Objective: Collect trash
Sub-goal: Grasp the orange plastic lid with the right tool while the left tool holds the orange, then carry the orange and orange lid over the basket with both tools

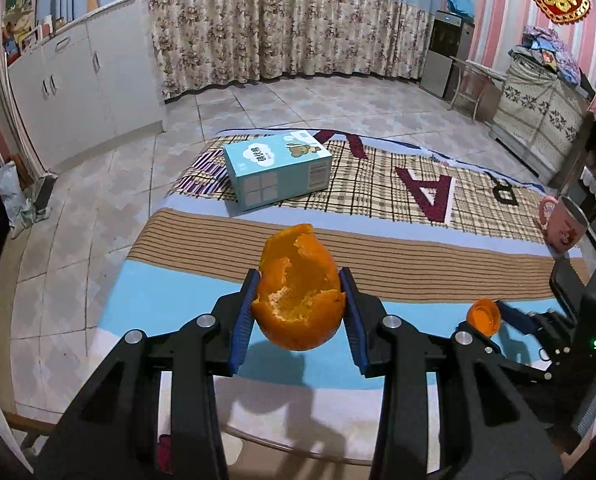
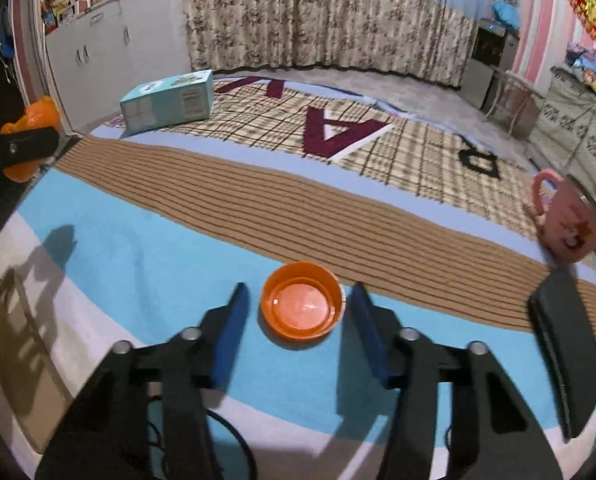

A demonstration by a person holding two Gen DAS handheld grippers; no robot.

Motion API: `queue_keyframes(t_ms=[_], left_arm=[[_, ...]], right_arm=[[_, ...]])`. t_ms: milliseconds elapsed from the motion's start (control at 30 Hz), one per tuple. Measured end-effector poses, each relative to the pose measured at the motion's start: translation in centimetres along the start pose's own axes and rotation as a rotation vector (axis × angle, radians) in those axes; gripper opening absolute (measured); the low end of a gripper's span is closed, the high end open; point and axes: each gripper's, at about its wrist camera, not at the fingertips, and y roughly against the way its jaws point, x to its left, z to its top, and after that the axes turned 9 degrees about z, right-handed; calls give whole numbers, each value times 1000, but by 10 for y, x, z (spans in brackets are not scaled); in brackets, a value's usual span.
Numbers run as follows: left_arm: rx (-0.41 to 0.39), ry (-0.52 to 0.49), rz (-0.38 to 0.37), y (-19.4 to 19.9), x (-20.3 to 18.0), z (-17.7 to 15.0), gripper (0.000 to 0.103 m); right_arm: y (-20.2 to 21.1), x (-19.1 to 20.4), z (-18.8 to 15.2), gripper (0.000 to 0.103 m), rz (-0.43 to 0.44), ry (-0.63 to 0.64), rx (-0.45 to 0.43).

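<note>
My left gripper [image 1: 299,280] is shut on a large hollow orange peel [image 1: 298,308] and holds it up above the blue stripe of the tablecloth [image 1: 146,304]. In the right wrist view the peel [image 2: 38,114] shows at the far left edge. A small orange bottle cap [image 2: 302,308] lies open side up on the cloth between the blue pads of my right gripper [image 2: 299,289]. A narrow gap shows on each side of the cap, so the pads do not press it. The left wrist view shows the cap [image 1: 484,316] at the right gripper's fingertips.
A light blue tissue box [image 1: 276,172] lies on the plaid part of the cloth at the far left. A pink mug [image 2: 570,224] stands at the right edge, with a flat black slab [image 2: 566,352] in front of it. Tiled floor and white cabinets [image 1: 78,80] lie beyond.
</note>
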Motion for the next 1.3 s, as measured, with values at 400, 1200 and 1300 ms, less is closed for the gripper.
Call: queue_keyframes(t_ms=[400, 1200, 1300], left_arm=[[-39, -13, -63, 17, -21, 5, 39], [-130, -174, -172, 66, -158, -4, 39], [-149, -210, -185, 74, -182, -11, 39]], right_arm=[[92, -46, -10, 40, -135, -34, -168], [245, -192, -75, 40, -409, -290, -359], [258, -196, -80, 40, -456, -287, -375]])
